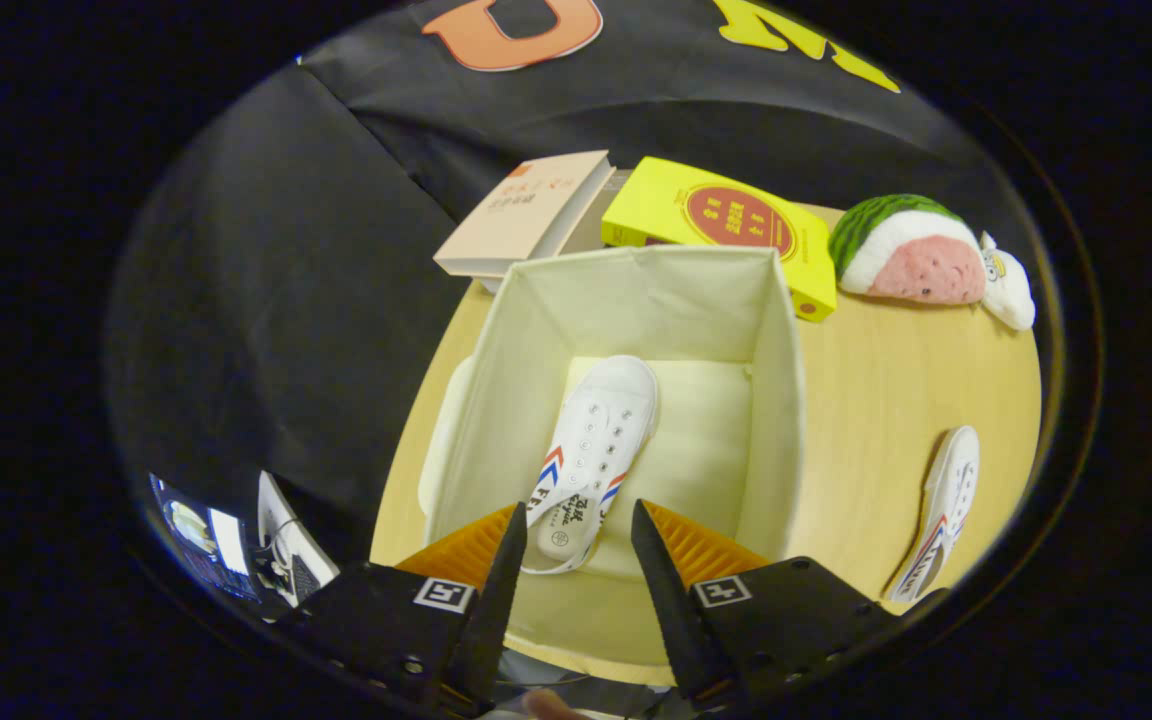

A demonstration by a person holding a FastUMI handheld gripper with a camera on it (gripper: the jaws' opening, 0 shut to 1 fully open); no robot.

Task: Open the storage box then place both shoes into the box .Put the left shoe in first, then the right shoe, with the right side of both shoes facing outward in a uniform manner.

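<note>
The cream fabric storage box (782, 400) stands open on the round wooden table (886, 400), just ahead of my fingers. One white canvas shoe (591, 450) with red and blue stripes lies on the box floor, toe pointing away and heel toward me. My gripper (574, 522) hovers over the box's near edge, open. The shoe's heel shows in the gap between the fingertips, and neither finger presses on it. The second white shoe (944, 505) lies on its side on the table, to the right of the box.
Behind the box lie a beige book (526, 212) and a yellow book (726, 225). A watermelon plush (904, 250) and a small white toy (1006, 285) sit at the back right. A pale flap (441, 440) hangs outside the box's left wall. The table edge runs close on the left.
</note>
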